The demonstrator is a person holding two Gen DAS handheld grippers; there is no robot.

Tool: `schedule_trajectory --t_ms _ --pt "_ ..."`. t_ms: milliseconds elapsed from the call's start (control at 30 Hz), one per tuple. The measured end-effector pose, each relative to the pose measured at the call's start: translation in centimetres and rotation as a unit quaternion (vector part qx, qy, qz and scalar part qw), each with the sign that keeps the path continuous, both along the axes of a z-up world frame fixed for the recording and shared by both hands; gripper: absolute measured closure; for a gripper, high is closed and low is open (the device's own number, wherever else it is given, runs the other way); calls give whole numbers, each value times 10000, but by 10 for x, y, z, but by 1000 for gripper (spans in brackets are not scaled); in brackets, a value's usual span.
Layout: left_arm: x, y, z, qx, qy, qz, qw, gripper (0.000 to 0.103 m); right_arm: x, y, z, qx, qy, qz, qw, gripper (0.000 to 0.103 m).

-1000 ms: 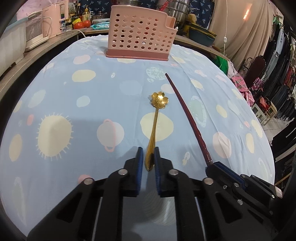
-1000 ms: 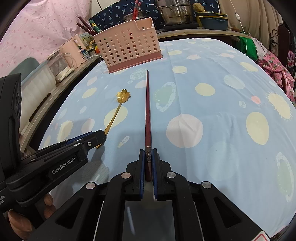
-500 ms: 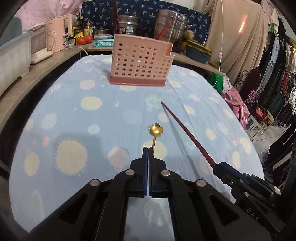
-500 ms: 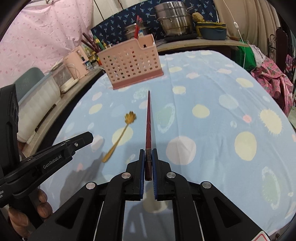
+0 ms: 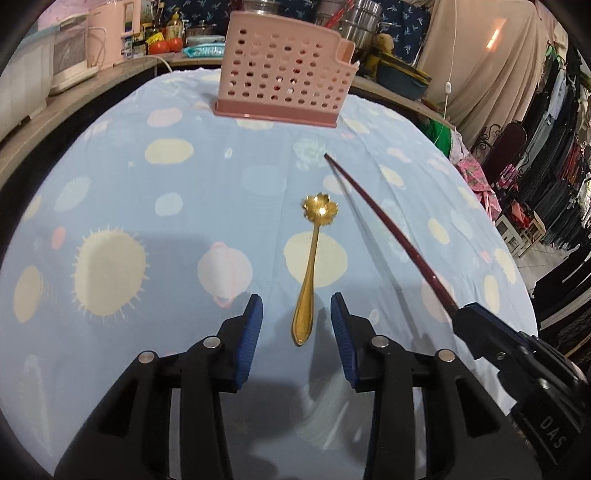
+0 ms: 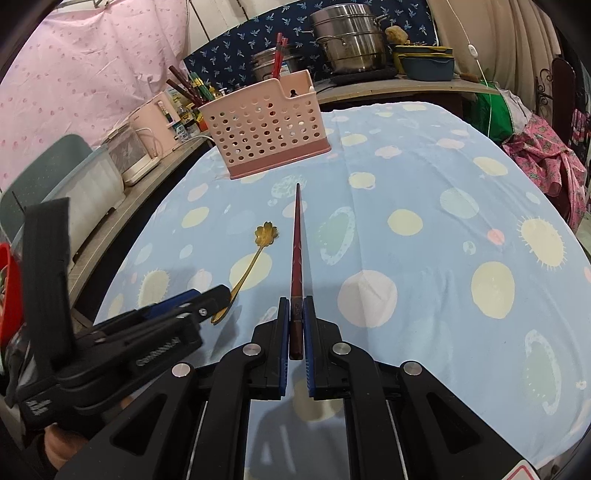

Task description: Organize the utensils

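Observation:
A gold spoon [image 5: 313,260] with a flower-shaped bowl lies on the blue spotted tablecloth [image 5: 147,206]. My left gripper [image 5: 296,325] is open, its jaws on either side of the spoon's handle end without touching it. The spoon also shows in the right wrist view [image 6: 249,266]. My right gripper [image 6: 295,321] is shut on a dark red chopstick [image 6: 296,251] that points forward above the cloth, toward a pink perforated utensil basket [image 6: 267,129]. The basket stands at the far side of the table in the left wrist view [image 5: 282,75].
A counter runs along the left and back with a rice cooker [image 5: 107,33], steel pots [image 6: 349,46] and a holder of chopsticks [image 6: 184,88]. Clothes racks [image 5: 554,166] stand beyond the table's right edge.
My left gripper held the spoon lifted half a second ago; now its jaws are open and the spoon lies on the cloth. The right gripper keeps holding the chopstick, raised off the cloth.

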State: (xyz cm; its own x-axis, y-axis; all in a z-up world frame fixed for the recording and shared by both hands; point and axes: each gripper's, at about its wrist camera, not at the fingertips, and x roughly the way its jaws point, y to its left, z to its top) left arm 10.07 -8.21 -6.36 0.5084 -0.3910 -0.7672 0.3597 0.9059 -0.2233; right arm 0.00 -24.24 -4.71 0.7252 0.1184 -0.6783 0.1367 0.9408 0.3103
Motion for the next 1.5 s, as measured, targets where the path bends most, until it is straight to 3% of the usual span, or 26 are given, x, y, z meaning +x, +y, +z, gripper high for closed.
schedule_trajectory --t_ms 67,133,333,567,667,700,933,1500 --pt "-1 0 1 22 -36 -56 10000 77 0 0 -1 4 11 1 10000 96" --pt "-2 -1 0 27 -5 -125 9999 92 0 0 -2 11 28 -2 10000 96" --pt "-8 -3 3 28 -6 -218 9998 93 0 2 -4 15 57 8 10000 96" --pt "-13 7 41 -74 -316 -110 9994 93 -2 2 6 -1 -56 5 10000 96" --pt "-11 12 64 -195 -482 -30 9986 95 -2 0 19 8 -170 5 9999 96" --pt "-10 12 71 -223 -531 -14 9983 102 -2 0 24 13 -225 5 9997 96" --pt "10 11 115 -441 -862 92 9953 102 14 -2 65 -31 -575 64 9983 96" --pt "53 14 155 -326 -1103 154 9932 102 54 -27 124 -36 -1091 -71 9940 96"
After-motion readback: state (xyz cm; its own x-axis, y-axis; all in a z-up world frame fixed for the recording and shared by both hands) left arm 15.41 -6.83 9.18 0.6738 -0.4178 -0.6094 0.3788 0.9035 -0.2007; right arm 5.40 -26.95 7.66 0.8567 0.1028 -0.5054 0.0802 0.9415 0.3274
